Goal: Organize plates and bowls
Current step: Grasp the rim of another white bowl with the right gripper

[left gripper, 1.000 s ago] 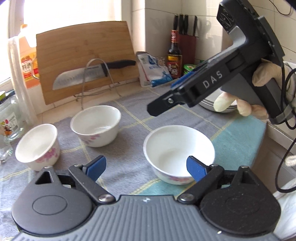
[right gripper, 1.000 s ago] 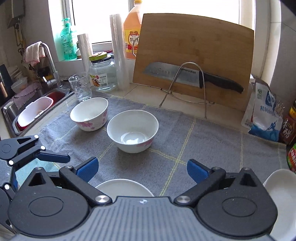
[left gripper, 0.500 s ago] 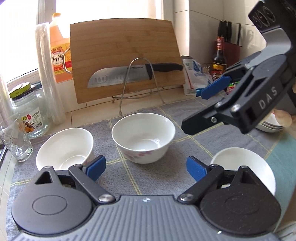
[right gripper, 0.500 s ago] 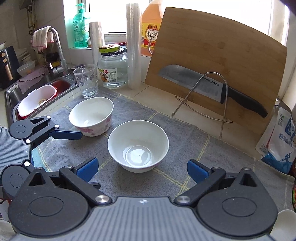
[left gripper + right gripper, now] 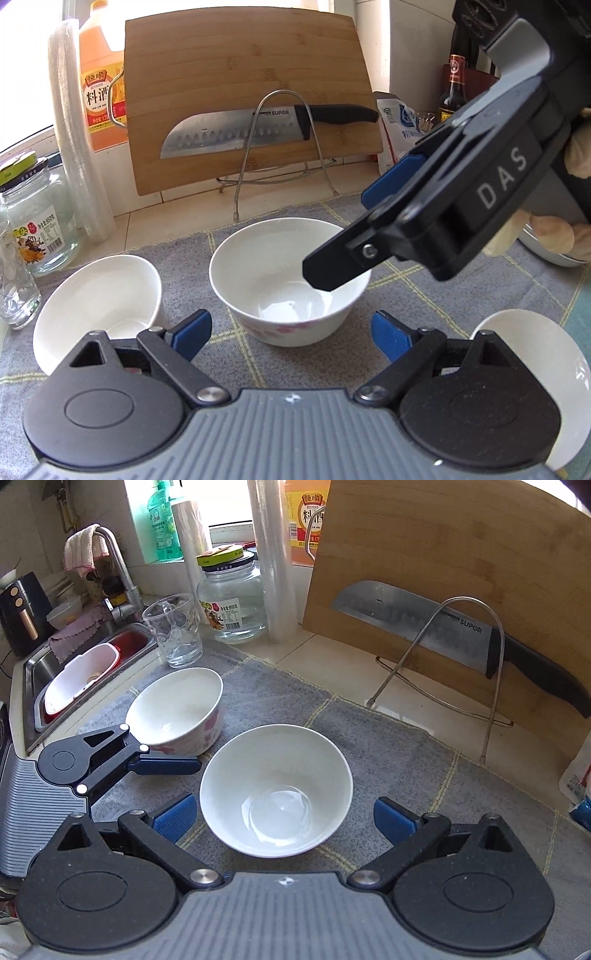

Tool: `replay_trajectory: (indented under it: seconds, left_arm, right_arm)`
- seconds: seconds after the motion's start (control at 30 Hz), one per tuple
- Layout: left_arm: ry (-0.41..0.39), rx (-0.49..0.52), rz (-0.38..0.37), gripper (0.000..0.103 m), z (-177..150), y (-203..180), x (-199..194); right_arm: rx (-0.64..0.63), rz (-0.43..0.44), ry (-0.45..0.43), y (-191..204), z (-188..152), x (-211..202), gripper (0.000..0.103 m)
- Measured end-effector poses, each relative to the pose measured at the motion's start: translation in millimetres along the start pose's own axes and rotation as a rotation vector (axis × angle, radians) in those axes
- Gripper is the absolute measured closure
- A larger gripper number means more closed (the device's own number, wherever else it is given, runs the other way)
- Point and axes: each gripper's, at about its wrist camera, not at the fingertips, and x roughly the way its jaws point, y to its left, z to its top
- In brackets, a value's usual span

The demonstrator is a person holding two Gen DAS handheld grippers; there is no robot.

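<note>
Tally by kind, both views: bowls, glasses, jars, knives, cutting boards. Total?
Bowls: 3
Glass: 1
Jar: 1
Knife: 1
Board: 1
Total: 7

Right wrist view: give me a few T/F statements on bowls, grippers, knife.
1. The middle bowl sits between the open fingers of the right gripper. True.
2. The left gripper is shut on a bowl. False: open, holding nothing.
3. The knife lies flat on the cloth. False: it rests on a wire rack against the cutting board.
4. A floral bowl stands near the drinking glass. True.
</note>
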Motion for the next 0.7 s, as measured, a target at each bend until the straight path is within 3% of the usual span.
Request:
replay_trajectory:
  seconds: [0.27, 0.5, 0.7]
  left_arm:
    - [0.016, 0.005, -0.009, 0.014, 3, 4, 11]
    - [0.022, 0.020, -0.023, 0.020, 5, 4, 17]
    - [0.024, 0.024, -0.027, 0.020, 6, 5, 17]
  right_arm:
    - [0.030, 0.041, 0.025, -16, 6, 24, 0.002]
    - [0.048, 0.074, 0.045, -21, 9, 37, 0.018]
    - [0.069, 0.100, 0.052, -25, 10, 43, 0.023]
